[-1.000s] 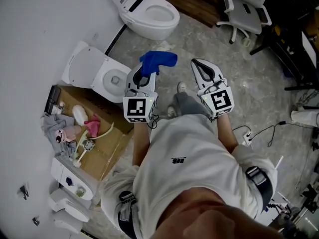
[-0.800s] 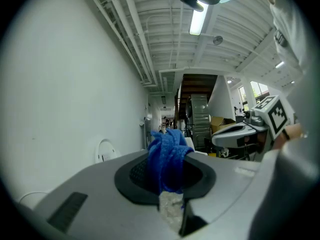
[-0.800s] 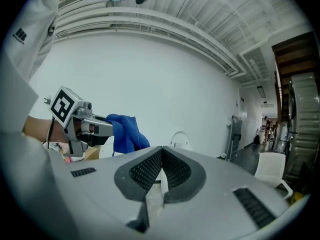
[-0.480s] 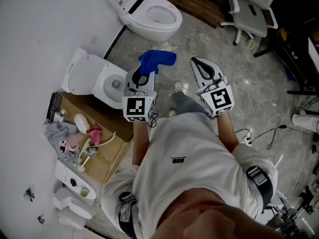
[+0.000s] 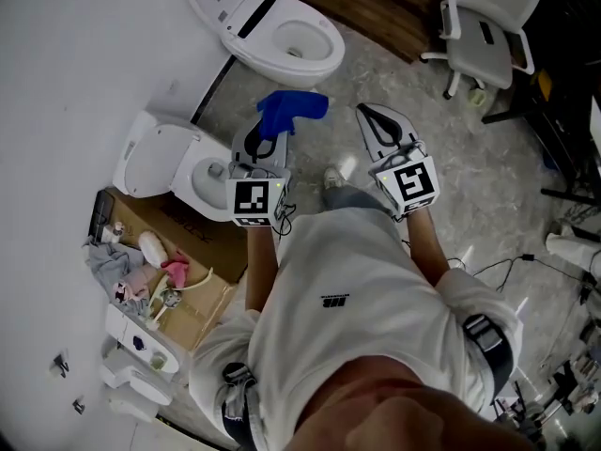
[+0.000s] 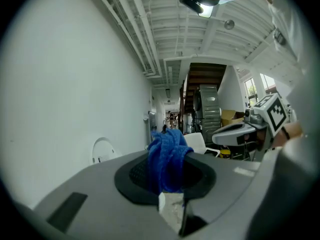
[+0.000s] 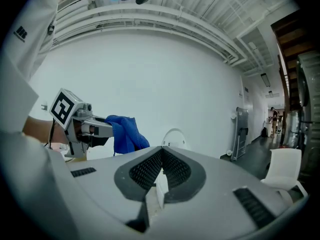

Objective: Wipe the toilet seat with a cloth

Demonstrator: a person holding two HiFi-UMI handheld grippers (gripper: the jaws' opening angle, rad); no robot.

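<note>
We see the left tongs [image 5: 269, 132] clamped on the blue cloth [image 5: 293, 109], up over the floor [image 5: 394, 73] between the far toilet [image 5: 286, 45] and the open-lid toilet [image 5: 178, 163] by the wall. Right tongs [image 5: 377, 120] pinched together, empty, beside the left.

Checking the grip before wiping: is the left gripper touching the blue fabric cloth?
Touching. The left gripper view shows the blue fabric cloth bunched and pinched between the fingers of the left gripper.

Cloth [image 5: 293, 109] hides left gripper [image 5: 267, 137] jaws' tips, head view; upper toilet [image 5: 282, 62] tank cut off at top.
</note>
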